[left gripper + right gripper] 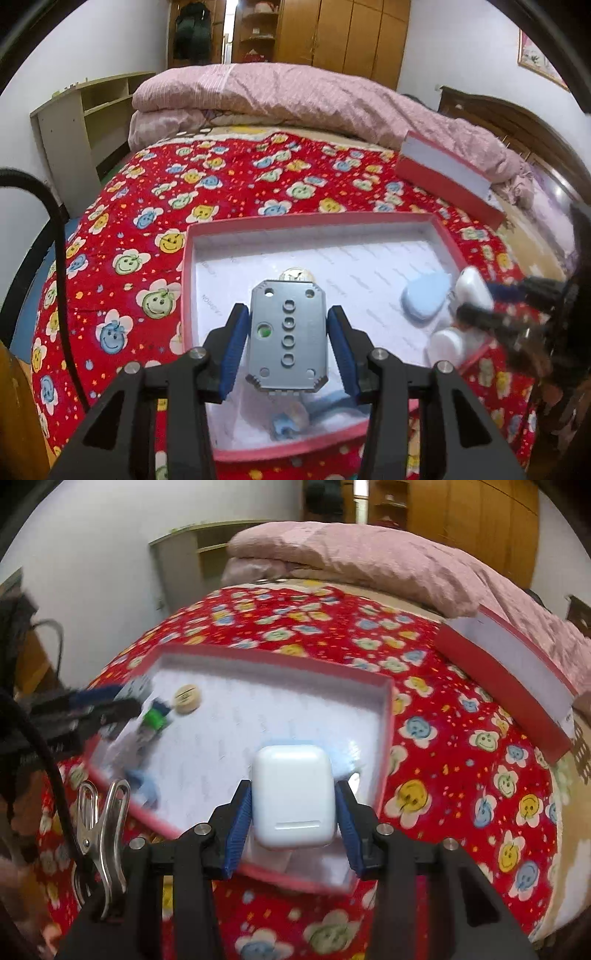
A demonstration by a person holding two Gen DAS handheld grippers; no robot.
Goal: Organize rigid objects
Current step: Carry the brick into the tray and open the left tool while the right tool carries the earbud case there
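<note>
1. Grippers hung over a shallow pink box (436,225) lying open on the red smiley-print bedspread (229,177).
2. The left gripper (288,343) pinched a grey perforated plate (288,339) between its blue pads, above the box's near end.
3. The right gripper (293,812) clamped a white earbud case (293,797) (lid seam facing the camera) over the box's right side.
4. Inside lay a round cream token (187,698) and a pale blue oval piece (424,297).
5. The box lid (447,177) sat against the pink quilt (314,96), well apart.
</note>
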